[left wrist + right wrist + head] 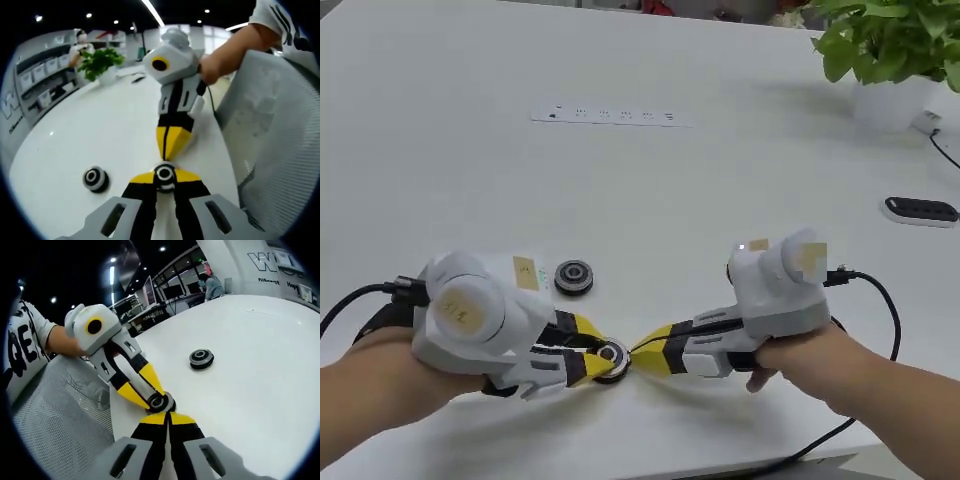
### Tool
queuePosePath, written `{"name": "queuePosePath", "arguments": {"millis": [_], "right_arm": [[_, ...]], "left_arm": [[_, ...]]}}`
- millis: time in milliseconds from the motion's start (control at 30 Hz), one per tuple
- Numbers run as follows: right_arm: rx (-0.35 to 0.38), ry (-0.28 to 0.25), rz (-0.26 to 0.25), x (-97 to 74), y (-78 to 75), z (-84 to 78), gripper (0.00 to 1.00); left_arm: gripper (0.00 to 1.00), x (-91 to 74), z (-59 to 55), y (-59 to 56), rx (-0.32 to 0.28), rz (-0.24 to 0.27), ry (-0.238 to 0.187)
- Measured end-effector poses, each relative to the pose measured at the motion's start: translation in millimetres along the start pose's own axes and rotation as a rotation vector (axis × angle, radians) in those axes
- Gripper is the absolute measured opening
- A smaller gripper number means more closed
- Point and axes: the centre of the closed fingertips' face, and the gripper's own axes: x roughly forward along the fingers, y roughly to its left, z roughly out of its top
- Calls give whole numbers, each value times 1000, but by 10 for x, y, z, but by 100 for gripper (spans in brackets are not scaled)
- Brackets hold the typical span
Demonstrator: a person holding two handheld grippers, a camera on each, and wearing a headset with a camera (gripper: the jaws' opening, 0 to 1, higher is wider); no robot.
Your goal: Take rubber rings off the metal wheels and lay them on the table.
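Note:
My left gripper [603,358] is shut on a small metal wheel [612,354] with a black rubber ring, held just above the white table near its front edge. In the left gripper view the wheel [164,173] sits between my yellow jaw tips. My right gripper [638,356] comes in from the right, shut, with its tips against the wheel's rim [160,402]; whether they pinch the ring is hidden. A second wheel [573,277] with its black ring on lies flat on the table behind the left gripper, and it shows too in the gripper views [95,178] [201,359].
A power strip [610,115] lies in the table [700,200] at the back. A potted plant [890,50] stands at the far right corner, a black device [920,210] near the right edge. A mesh chair back [270,130] stands behind the front edge.

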Motion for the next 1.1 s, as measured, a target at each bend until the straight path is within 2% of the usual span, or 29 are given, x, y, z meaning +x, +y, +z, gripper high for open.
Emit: {"name": "queuePosePath", "arguments": {"millis": [267, 433, 1100], "right_arm": [[47, -38, 9, -12, 7, 58, 0], [65, -39, 11, -14, 14, 63, 0], [62, -39, 32, 5, 86, 77, 0]], "left_arm": [[12, 6, 0, 8, -1, 9, 8], [12, 11, 3, 9, -2, 17, 15], [12, 5, 2, 8, -2, 21, 23]]}}
